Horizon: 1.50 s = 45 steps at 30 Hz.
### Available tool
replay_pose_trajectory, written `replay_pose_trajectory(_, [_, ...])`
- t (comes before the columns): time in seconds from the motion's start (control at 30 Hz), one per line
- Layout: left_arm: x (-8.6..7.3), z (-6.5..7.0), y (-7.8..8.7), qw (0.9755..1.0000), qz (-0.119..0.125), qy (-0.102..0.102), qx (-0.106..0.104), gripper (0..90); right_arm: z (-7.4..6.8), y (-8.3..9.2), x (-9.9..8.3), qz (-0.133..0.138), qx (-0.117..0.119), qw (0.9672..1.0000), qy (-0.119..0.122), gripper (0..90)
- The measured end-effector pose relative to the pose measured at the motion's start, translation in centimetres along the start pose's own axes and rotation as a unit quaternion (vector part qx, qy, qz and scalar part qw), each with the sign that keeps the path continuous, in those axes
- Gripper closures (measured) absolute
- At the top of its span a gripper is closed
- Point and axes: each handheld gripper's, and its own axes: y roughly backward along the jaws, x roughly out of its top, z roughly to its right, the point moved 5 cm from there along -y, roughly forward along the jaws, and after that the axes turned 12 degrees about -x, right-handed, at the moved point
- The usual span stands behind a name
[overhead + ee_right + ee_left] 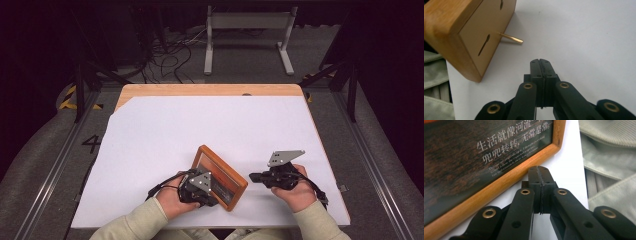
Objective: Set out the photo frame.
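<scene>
**Reader:** Nearest the high camera, what comes in from the bottom edge?

**Describer:** Two forearms in pale sleeves [135, 222]. Each hand carries a hand-held gripper. The left hand-held gripper [200, 187] sits at the near edge of a wooden picture frame [220, 177]. The right hand-held gripper [257, 177] is just beside the frame's right corner and apart from it.

**Reader:** Where does the frame sit?

**Describer:** On a white sheet [210, 125] that covers most of the worktop [210, 90], towards the near side, turned at an angle. It looks tilted rather than flat: the right gripper view shows its pale back panel [484, 32] with two keyhole slots, and a thin brass peg [511, 38] sticking out of it towards the sheet. That peg probably serves as the stand that props the frame up.

**Reader:** Is either tool gripping it?

**Describer:** No. In the left gripper view the jaws are pressed together with nothing between them, their tip right at the orange wood rim [506, 177], below a dark print with white Chinese lettering [511, 142]. Whether the tip touches the rim cannot be told. Closed like this, it seems placed to nudge or steady the frame rather than pinch it.

**Reader:** And the right one?

**Describer:** Its jaws are also closed and empty, pointing across bare sheet near the peg, seemingly waiting to help.
</scene>
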Motion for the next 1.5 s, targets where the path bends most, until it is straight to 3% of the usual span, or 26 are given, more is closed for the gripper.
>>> replay_pose_trajectory(0.1, [-0.1,0.1,0.2,1.0,0.001,0.002,0.007,90.0,-0.4,0.1,-0.5,-0.007,0.003,1.0,0.005,90.0])
replay_pose_trajectory(0.27, [-0.5,0.6,1.5,0.9997,0.023,0.005,-0.004,89.9,-2.0,0.4,-1.6,-0.029,0.025,0.9991,0.018,90.0])
replay_pose_trajectory(0.4, [-1.1,0.6,2.8,0.999,0.04,0.016,0.007,89.8,-3.5,0.5,-2.1,-0.039,0.045,0.9977,0.031,90.0])
replay_pose_trajectory(0.57, [-1.8,0.0,4.6,0.9966,0.07,0.035,0.026,89.8,-5.5,0.3,-2.0,-0.038,0.074,0.9952,0.052,90.0])
replay_pose_trajectory(0.9, [-2.2,-0.5,5.9,0.9938,0.093,0.047,0.039,89.7,-8.1,-0.3,-1.1,-0.02,0.117,0.9903,0.071,90.0])
replay_pose_trajectory(1.33, [-2.9,-0.8,6.7,0.9908,0.111,0.063,0.046,89.3,-8.7,-1.6,-1.5,-0.025,0.116,0.9911,0.059,90.0])
replay_pose_trajectory(1.5, [-3.0,-0.8,6.8,0.991,0.108,0.063,0.046,89.1,-8.8,-1.8,-1.5,-0.024,0.113,0.9913,0.063,90.0])
